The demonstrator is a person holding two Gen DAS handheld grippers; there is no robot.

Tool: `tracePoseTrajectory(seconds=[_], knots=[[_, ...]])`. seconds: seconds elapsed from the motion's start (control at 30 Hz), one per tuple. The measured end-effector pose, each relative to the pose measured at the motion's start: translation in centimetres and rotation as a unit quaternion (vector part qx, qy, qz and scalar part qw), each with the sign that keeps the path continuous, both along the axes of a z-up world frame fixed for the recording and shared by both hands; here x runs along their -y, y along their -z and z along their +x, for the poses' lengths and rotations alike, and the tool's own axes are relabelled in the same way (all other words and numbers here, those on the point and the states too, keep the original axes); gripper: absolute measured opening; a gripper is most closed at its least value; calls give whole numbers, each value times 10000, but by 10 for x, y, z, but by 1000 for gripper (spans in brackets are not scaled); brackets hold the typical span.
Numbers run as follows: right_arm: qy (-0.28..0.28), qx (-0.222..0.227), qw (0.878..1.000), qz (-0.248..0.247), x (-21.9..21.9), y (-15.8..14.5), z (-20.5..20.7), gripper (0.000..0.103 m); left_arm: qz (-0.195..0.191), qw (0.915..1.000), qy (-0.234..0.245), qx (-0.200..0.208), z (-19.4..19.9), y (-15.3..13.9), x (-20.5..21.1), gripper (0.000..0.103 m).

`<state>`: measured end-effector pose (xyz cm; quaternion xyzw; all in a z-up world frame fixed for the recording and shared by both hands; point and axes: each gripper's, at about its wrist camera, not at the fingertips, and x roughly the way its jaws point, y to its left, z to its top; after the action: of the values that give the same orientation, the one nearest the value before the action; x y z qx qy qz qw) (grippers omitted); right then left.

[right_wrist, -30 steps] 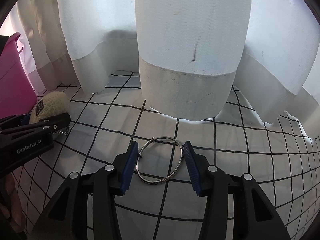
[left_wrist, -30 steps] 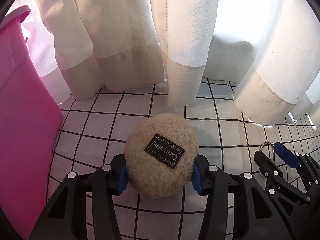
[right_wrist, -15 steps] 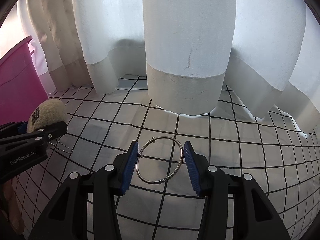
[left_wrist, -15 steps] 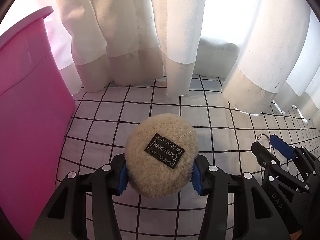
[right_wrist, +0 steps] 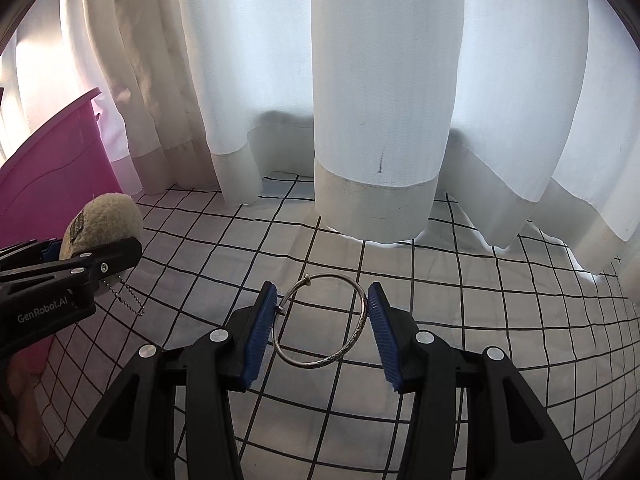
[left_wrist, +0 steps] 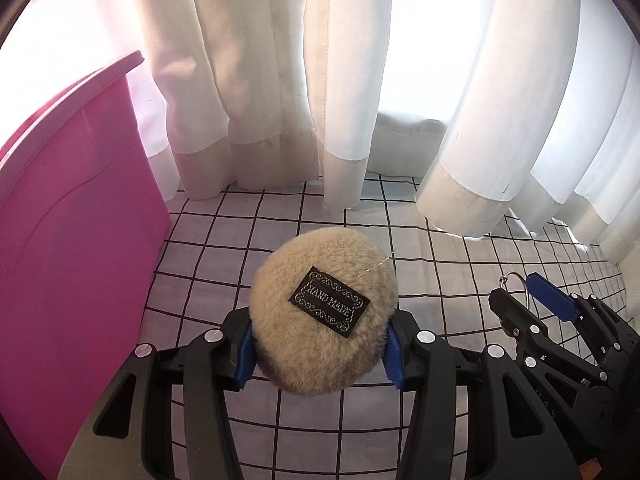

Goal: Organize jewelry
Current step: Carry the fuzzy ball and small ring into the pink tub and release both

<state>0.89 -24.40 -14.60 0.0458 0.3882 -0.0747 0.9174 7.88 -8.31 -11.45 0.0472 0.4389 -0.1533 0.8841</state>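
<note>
Orientation of the pink bin [left_wrist: 72, 264] relative to our two claws governs the coming move. We hold the left claw [left_wrist: 320, 354] closed on a round plush pouch [left_wrist: 324, 312], its blue pads pressed into the fleece on either side, with the black "HAND MADE" label [left_wrist: 329, 307] facing the camera. A short ball chain [right_wrist: 132, 300] hangs from the pouch in the right wrist view. The bin stands to the left of the left claw, its wall just beside the claw's left finger and its rim [left_wrist: 80, 88] above the pouch.

We hold the right claw [right_wrist: 322, 330] clamped on a silver bangle [right_wrist: 320, 320]. The bangle sits across the gap between the pads, its plane roughly level and tilted slightly, with the clasp bead [right_wrist: 307, 279] at the far left and the checked cloth [right_wrist: 460, 320] below. The cloth covers the bench, and both items appear lifted off it.

We judge the left claw to be the nearer to the bin. The right claw lies to the right of the left claw, so the bangle would have to cross over or behind the pouch to reach the bin. White curtains [right_wrist: 384, 100] hang behind the cloth.
</note>
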Motion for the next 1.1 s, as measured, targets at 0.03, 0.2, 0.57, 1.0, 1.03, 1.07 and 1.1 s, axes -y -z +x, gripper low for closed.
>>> tracePoseTrajectory(seconds=[0.03,0.2,0.57,1.0,1.03,1.07,1.1], knots=[[-18,30,10000,1,0,-4,-1,46,-8,10000,15,27,-2,-4,0,48],[-118,179,9998,-59,-4,-28,-5,46,20,9998,91,193,-14,-28,2,48],[-543,654,9959,-300,-24,-99,-9,46,-192,9967,-100,780,-23,-101,-13,48],[-1564,1485,9756,-410,-104,-179,23,46,-240,9829,-909,1580,-20,-189,-90,48],[-1666,1534,9732,-399,-114,-183,27,46,-211,9817,-1002,1603,-19,-193,-99,49],[-1768,1577,9708,-390,-123,-186,31,46,-183,9806,-1099,1616,-17,-196,-109,49],[-1872,1618,9681,-387,-134,-189,34,46,-168,9794,-1191,1621,-16,-198,-120,49]])
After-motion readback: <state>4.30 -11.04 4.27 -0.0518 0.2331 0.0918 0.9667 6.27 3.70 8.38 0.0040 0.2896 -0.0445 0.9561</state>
